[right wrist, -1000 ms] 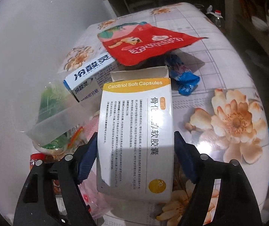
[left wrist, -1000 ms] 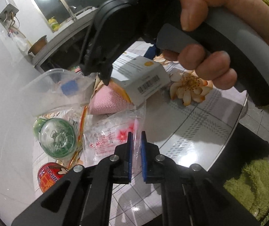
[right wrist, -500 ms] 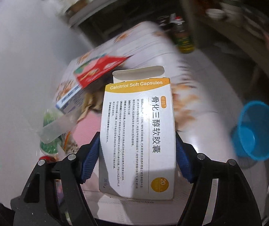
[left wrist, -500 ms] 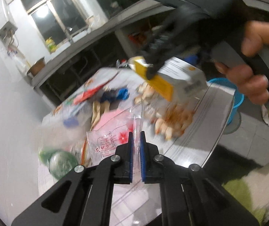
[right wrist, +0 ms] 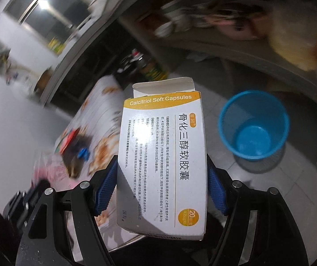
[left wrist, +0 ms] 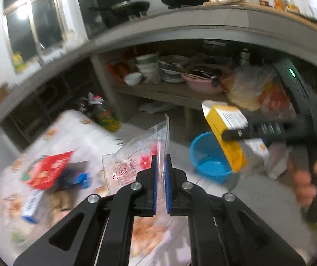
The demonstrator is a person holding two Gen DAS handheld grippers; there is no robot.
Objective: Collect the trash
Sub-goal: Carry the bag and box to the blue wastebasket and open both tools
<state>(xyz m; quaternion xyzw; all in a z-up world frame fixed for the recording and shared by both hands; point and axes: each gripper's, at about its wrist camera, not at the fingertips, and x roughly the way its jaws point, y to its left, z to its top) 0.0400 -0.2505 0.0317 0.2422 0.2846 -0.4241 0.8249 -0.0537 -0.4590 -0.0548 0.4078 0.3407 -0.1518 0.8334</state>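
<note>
My left gripper [left wrist: 160, 173] is shut on a clear plastic bag [left wrist: 134, 155] with red print, held up above the table's edge. My right gripper [right wrist: 161, 175] is shut on a white and yellow medicine box [right wrist: 163, 155], its blue pads pressing both long sides. In the left wrist view that same box [left wrist: 225, 137] hangs at the right, over a blue waste bin [left wrist: 209, 157] on the floor. From the right wrist the bin [right wrist: 253, 124] shows up empty, to the right of the box.
The flowered table [left wrist: 81, 130] at the lower left holds a red packet [left wrist: 47, 170], a blue wrapper [left wrist: 83, 179] and a white and blue box [left wrist: 31, 206]. A shelf [left wrist: 169, 90] with bowls and plates stands behind. A person's hand [left wrist: 307, 177] grips the right tool.
Both grippers have swung away from the table toward the floor, carrying the bag and the box. The blue bin has come into view and the table has slid to the left.
</note>
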